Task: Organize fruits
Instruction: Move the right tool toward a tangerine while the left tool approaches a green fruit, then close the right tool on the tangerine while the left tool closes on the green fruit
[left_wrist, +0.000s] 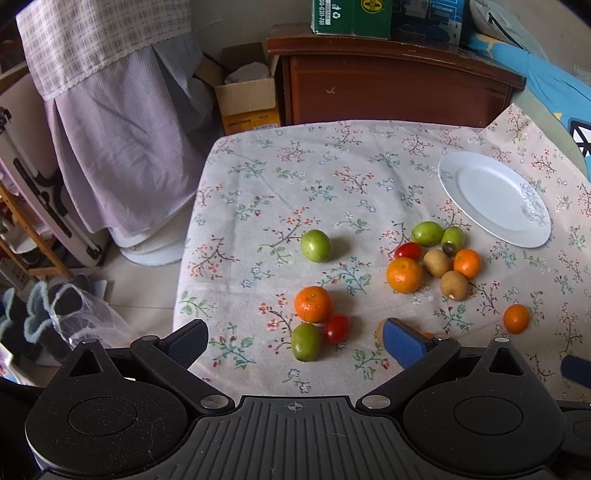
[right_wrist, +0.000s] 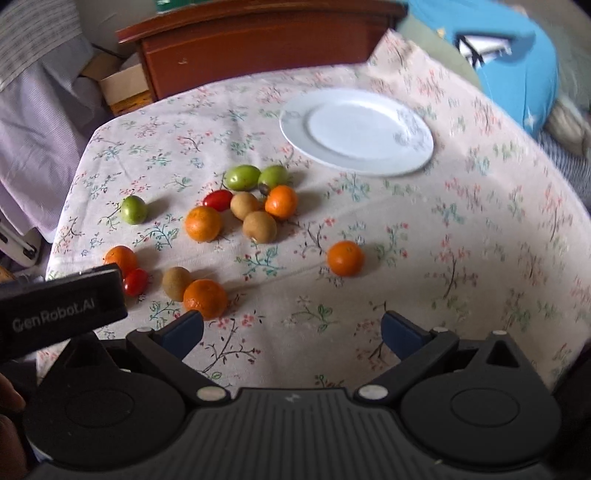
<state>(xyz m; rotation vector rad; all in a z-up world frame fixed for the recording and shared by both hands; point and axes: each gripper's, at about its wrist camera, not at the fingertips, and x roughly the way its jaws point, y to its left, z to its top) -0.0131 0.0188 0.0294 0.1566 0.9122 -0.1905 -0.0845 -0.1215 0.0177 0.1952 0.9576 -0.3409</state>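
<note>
Fruits lie scattered on a floral tablecloth (left_wrist: 258, 177): several oranges (left_wrist: 313, 304) (right_wrist: 345, 258), green fruits (left_wrist: 316, 245) (right_wrist: 134, 209), red cherry tomatoes (left_wrist: 336, 328) (right_wrist: 218, 199) and brown kiwi-like fruits (left_wrist: 454, 285) (right_wrist: 259, 226). An empty white plate (left_wrist: 495, 199) (right_wrist: 356, 131) sits at the far right. My left gripper (left_wrist: 295, 343) is open and empty above the near fruits, over a green fruit (left_wrist: 305, 341). My right gripper (right_wrist: 293, 330) is open and empty, with an orange (right_wrist: 205, 298) just beyond its left finger.
A brown wooden cabinet (left_wrist: 388, 85) stands behind the table, with a cardboard box (left_wrist: 247, 99) on the floor to its left. Purple cloth (left_wrist: 122, 147) hangs left of the table. A blue cushion (right_wrist: 517, 74) lies at the far right. The left gripper's body (right_wrist: 59, 314) shows in the right view.
</note>
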